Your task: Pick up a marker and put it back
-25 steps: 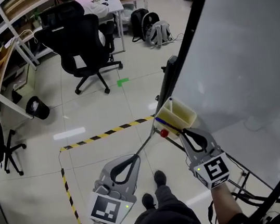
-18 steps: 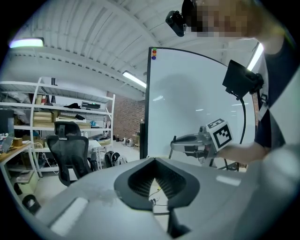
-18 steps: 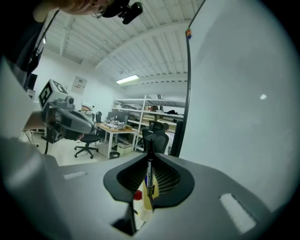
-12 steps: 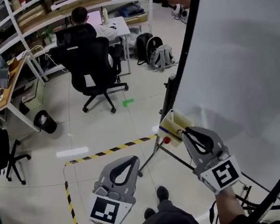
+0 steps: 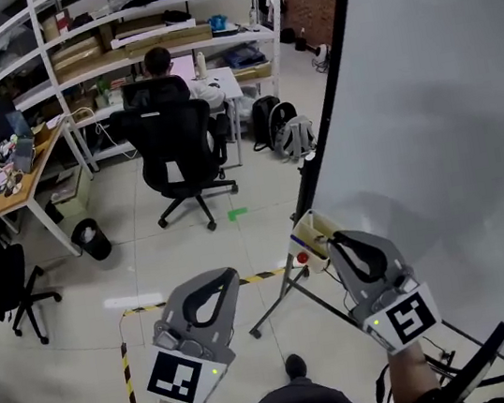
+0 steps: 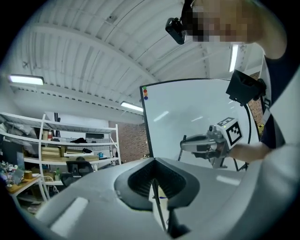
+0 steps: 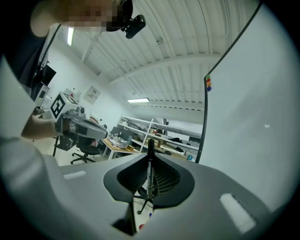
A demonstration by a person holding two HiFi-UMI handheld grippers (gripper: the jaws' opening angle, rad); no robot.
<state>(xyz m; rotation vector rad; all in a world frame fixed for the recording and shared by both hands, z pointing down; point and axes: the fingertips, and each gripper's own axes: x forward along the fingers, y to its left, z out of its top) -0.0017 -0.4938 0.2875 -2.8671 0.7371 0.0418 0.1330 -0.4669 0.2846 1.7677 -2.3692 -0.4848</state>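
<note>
Whiteboard (image 5: 447,117) fills the right side of the head view, its dark frame slanting down to a pale yellowish tray (image 5: 318,229) on a stand at its lower left corner. Far off on the left, a black office chair (image 5: 172,142) stands on the tiled floor (image 5: 86,288). Near the person, both grippers are held level, side by side and well apart. The right gripper (image 5: 339,241), just beside the tray on its near side, is clamped on the marker (image 7: 150,171). Its own view shows the marker pinched upright between the ribbed pads. It is a slim pen with a black cap on top and a silvery-grey barrel below, and the cap rises past the jaw tips. The left gripper (image 5: 226,278), out over the floor, has its jaws brought together with only a thin seam between them, and it holds nothing.
</note>
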